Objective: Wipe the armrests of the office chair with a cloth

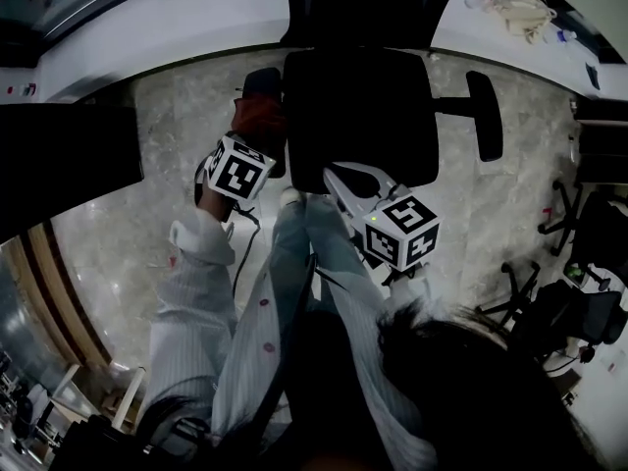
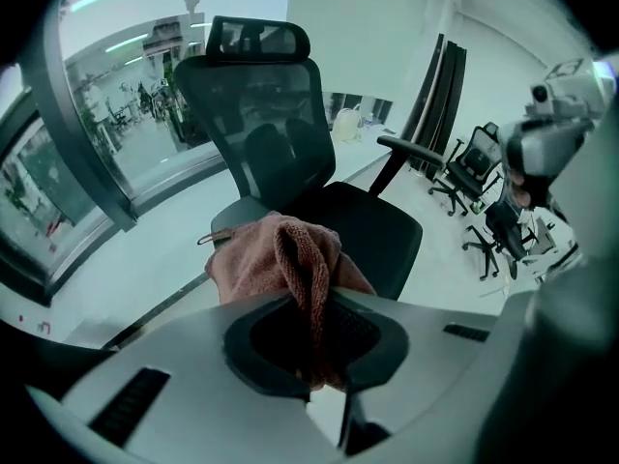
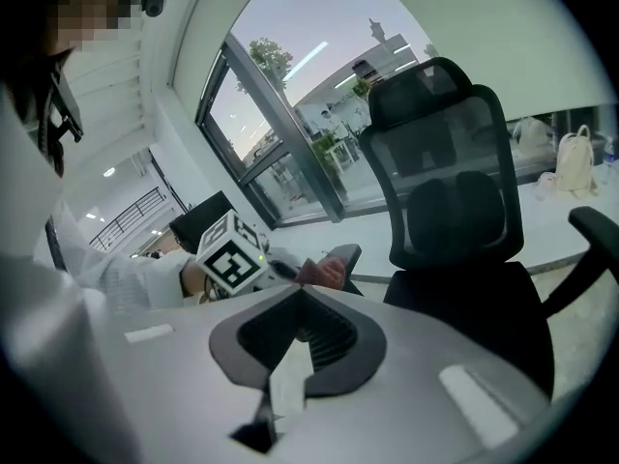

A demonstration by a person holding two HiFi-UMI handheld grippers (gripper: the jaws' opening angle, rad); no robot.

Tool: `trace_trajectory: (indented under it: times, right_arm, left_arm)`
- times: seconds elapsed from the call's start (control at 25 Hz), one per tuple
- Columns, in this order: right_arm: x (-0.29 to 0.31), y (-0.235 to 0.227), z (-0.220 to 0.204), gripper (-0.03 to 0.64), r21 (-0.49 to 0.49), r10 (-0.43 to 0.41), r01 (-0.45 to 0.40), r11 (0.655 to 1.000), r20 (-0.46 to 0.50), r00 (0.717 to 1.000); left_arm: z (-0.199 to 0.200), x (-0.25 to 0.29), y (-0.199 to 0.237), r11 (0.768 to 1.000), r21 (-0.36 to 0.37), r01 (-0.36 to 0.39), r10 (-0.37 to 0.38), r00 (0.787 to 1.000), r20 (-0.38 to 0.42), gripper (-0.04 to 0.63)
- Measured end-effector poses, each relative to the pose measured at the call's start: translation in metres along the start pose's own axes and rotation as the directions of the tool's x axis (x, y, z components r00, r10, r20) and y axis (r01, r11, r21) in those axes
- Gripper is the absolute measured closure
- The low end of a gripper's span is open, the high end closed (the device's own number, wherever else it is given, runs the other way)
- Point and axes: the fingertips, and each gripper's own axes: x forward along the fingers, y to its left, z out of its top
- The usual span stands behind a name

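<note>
We are pinching the reddish cloth (image 2: pixel 266 259) in the left gripper (image 2: pixel 314 307), against the office chair's (image 1: pixel 358 116) armrest (image 1: pixel 263 78), upper left of centre. Our right gripper (image 3: pixel 295 293) is hovering mid-frame, its jaws pressed together and empty.

Cloth (image 2: pixel 276 259) of rough, looped terry pile; office chair (image 2: pixel 256 114) back of matt black mesh; floor (image 1: pixel 147 165) of glossy, veined stone.
</note>
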Motion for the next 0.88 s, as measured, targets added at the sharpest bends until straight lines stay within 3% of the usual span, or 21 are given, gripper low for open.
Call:
trace_trajectory:
  times: [0.12,0.28,0.4,0.48,0.68,0.88]
  right_arm:
    - [0.003,-0.006,-0.008,0.615,0.002,-0.017,0.017,1.000,-0.028,0.999]
    - [0.000,-0.017,-0.015,0.615,0.017,-0.046,0.047,0.999,-0.042,0.998]
    - [-0.005,-0.024,-0.021,0.615,0.020,-0.055,0.056,0.998,-0.048,0.997]
    - [-0.008,-0.028,-0.023,0.615,0.024,-0.063,0.064,0.998,-0.047,0.997]
    - [-0.011,-0.034,-0.020,0.615,0.023,-0.082,0.083,0.996,-0.042,0.996]
    - [-0.011,-0.032,-0.012,0.615,-0.009,-0.074,0.073,0.997,-0.034,0.997]
  left_arm:
    - [0.027,0.017,0.029,1.000,-0.019,-0.018,0.018,1.000,0.002,0.563]
    - [0.065,0.034,0.066,0.995,0.019,-0.102,0.102,0.995,-0.006,0.561]
    - [0.068,0.045,0.071,0.995,-0.042,-0.091,0.089,0.995,-0.046,0.562]
    - [0.068,0.047,0.067,0.994,-0.053,-0.092,0.090,0.995,-0.040,0.563]
    - [0.066,0.030,0.035,0.996,0.005,-0.090,0.090,0.996,0.000,0.563]
    - [0.028,0.015,-0.013,0.997,-0.067,-0.023,0.022,1.000,-0.017,0.563]
